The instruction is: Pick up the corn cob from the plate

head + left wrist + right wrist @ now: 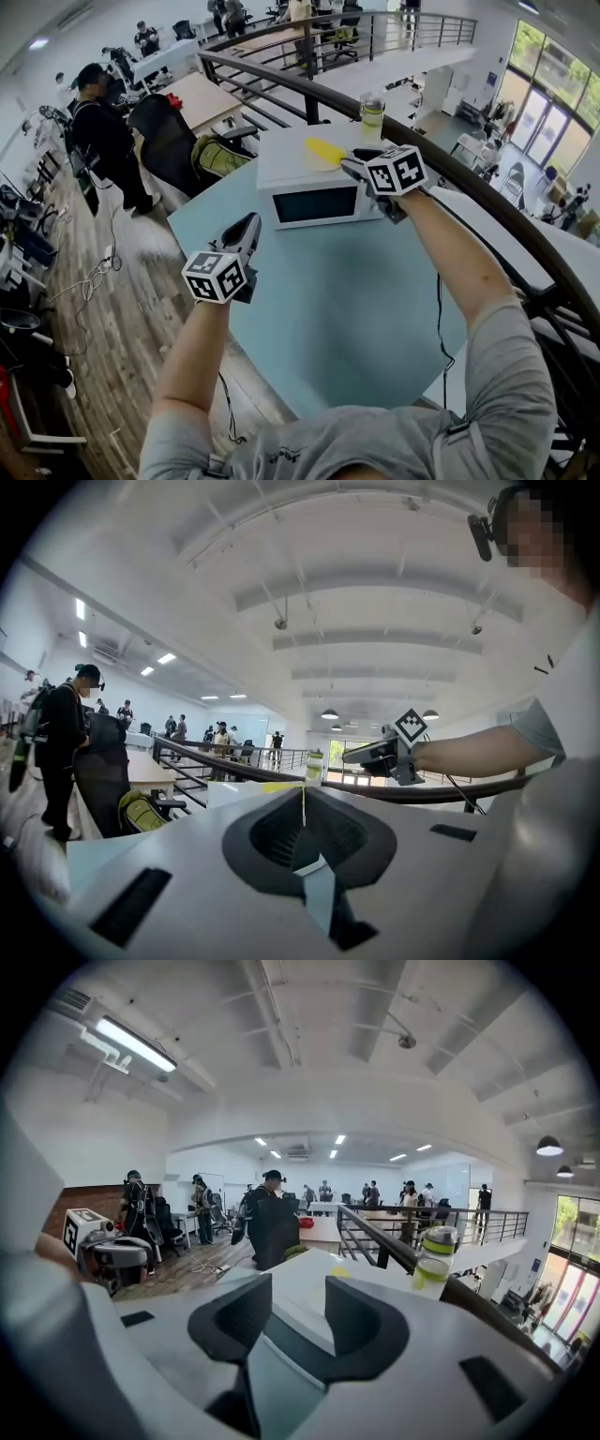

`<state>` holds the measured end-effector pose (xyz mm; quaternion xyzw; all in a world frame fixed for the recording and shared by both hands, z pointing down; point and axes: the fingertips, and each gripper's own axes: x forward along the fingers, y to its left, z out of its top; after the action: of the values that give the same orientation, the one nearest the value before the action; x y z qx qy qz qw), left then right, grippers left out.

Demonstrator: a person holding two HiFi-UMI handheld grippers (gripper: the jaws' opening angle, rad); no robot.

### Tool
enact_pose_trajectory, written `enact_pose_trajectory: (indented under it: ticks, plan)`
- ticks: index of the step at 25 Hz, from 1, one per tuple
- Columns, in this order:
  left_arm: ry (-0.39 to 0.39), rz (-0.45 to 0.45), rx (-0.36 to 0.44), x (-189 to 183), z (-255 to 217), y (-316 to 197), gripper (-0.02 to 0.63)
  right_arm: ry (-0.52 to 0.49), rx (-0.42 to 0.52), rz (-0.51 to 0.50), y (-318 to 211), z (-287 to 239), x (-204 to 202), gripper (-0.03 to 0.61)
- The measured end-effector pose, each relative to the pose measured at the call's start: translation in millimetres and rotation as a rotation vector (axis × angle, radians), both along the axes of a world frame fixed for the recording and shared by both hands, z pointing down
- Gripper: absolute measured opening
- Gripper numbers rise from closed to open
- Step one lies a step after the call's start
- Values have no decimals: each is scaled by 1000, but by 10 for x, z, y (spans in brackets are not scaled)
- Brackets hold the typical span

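Observation:
A yellow corn cob lies on a pale plate on top of a white microwave. My right gripper hovers just right of the cob at the microwave's top. Its jaws stand apart with nothing between them. The cob shows as a small yellow patch ahead of them. My left gripper hangs over the blue table, left of the microwave. Its fingers meet along a thin seam, holding nothing.
A clear bottle with a green cap stands behind the microwave by a dark curved railing. A black office chair with a yellow-green bag sits left of the table. Several people stand on the wooden floor at the far left.

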<state>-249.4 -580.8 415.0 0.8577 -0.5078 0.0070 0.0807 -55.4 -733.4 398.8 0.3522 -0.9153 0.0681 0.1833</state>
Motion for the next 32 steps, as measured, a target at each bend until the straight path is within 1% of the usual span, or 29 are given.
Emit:
enact_pose_trajectory:
  ticks: [6,11,14,19,25,32]
  plan:
    - [19,-5,-11,-19,166,-574,23,30,-65,47,-753,210,-136,213]
    - [39,8,-22,59,286,-937,23,79,-128,43,-1169,488,-245,261]
    - [40,22,-29,132,413,-1084,23,95,-160,29,-1301,660,-316,284]
    - [60,34,-46,208,608,-1287,23,124,-181,16,-1472,928,-445,305]
    - [70,44,-53,249,740,-1430,23,131,-178,24,-1638,1074,-493,313]
    - [72,55,-54,311,821,-1527,23,156,-183,19,-1700,1226,-524,316]
